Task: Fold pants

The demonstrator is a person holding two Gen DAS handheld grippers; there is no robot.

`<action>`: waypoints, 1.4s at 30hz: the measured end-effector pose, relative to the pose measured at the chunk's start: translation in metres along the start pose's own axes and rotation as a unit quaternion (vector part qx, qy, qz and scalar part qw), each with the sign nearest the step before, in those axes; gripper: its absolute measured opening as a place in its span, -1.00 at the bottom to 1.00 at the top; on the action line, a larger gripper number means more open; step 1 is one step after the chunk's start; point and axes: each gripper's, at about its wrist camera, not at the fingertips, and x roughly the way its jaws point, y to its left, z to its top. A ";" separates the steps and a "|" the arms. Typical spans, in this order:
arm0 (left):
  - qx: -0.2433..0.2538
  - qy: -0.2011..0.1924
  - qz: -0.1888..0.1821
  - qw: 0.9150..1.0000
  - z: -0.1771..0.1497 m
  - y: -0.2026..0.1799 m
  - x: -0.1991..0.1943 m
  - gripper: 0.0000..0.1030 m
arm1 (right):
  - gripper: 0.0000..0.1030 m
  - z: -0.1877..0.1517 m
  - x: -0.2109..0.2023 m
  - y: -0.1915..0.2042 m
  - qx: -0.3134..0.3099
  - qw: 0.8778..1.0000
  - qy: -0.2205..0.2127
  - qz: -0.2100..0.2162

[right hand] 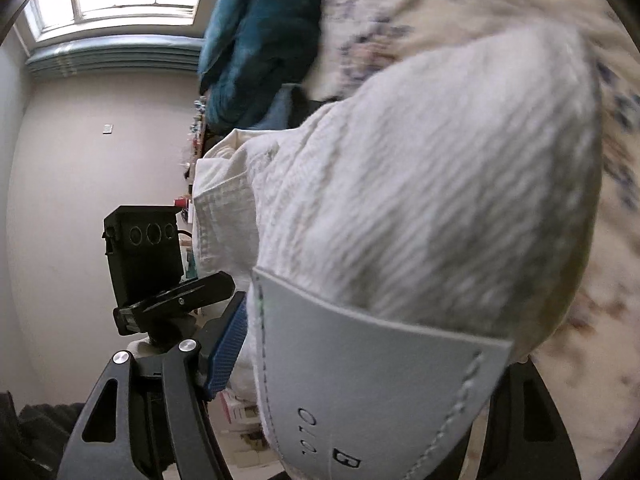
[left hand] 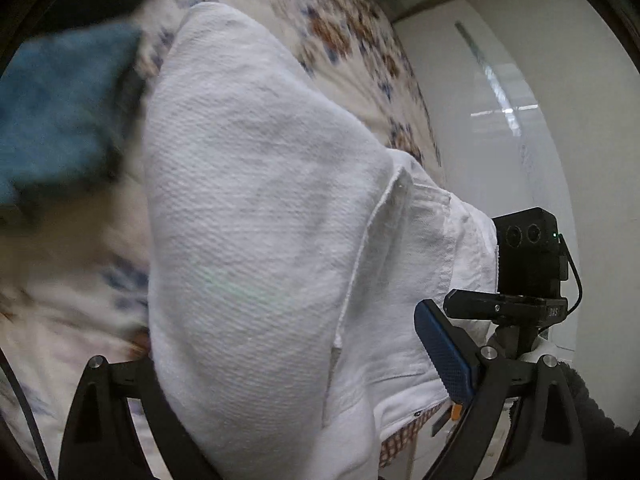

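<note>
White cotton: pants [left hand: 256, 208] hanging bunched between both grippers, lifted above a floral bedspread [left hand: 344, 28].
Left gripper [left hand: 320, 396]: clamping the waistband end, blue pad [left hand: 444, 352] pressing the cloth.
Right gripper [right hand: 360, 360]: pinching cloth near the grey label patch [right hand: 360, 364].
Risk: possibly slipping from the pads under the hanging weight, or dropping down creased and doubled.
Obstacles: teal blanket [right hand: 260, 40] lying on the bed nearby, crowding the landing spot; each gripper's camera mount [left hand: 528, 256] sitting close beside the cloth.
</note>
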 end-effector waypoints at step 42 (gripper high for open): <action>-0.057 -0.074 0.315 0.944 0.086 0.222 -0.168 0.92 | 0.93 0.098 0.228 0.199 -0.065 0.882 -0.102 -0.455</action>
